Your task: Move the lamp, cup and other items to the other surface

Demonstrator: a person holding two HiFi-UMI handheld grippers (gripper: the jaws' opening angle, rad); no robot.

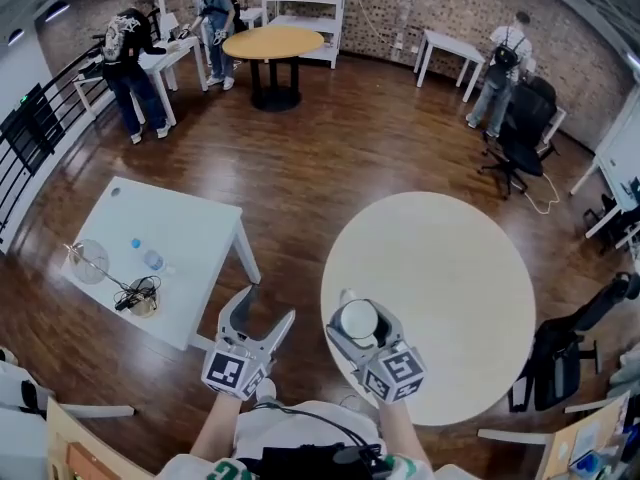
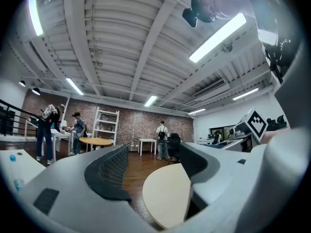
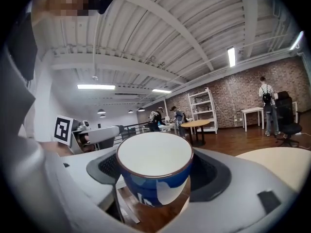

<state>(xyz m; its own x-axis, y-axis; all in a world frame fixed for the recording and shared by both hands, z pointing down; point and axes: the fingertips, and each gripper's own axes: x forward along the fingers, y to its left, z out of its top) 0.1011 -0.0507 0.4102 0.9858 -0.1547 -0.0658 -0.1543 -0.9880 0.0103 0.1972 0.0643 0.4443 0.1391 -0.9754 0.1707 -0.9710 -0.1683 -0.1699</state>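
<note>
Cup (image 3: pixel 154 171), blue with unreadable white print, sits gripped in the right gripper (image 1: pixel 360 326) over the near left edge of the round table (image 1: pixel 450 288). Left gripper (image 1: pixel 265 308) is open and empty; lamp (image 1: pixel 90 261) is on the white table (image 1: pixel 190 233) at left.

The right tool (image 1: pixel 366 314) holds a white-lined cup (image 1: pixel 358 322) between its jaws, over the near left edge of the round tabletop (image 1: pixel 450 278). The left tool (image 1: pixel 262 313) hangs with jaws apart and empty above the wooden floor (image 1: pixel 300 178). It is just off the corner of the white square tabletop (image 1: pixel 190 233), which bears a bottle (image 1: pixel 149 257), a pale round thing (image 1: pixel 90 262) and a tangle of dark cable (image 1: pixel 136 294).
</note>
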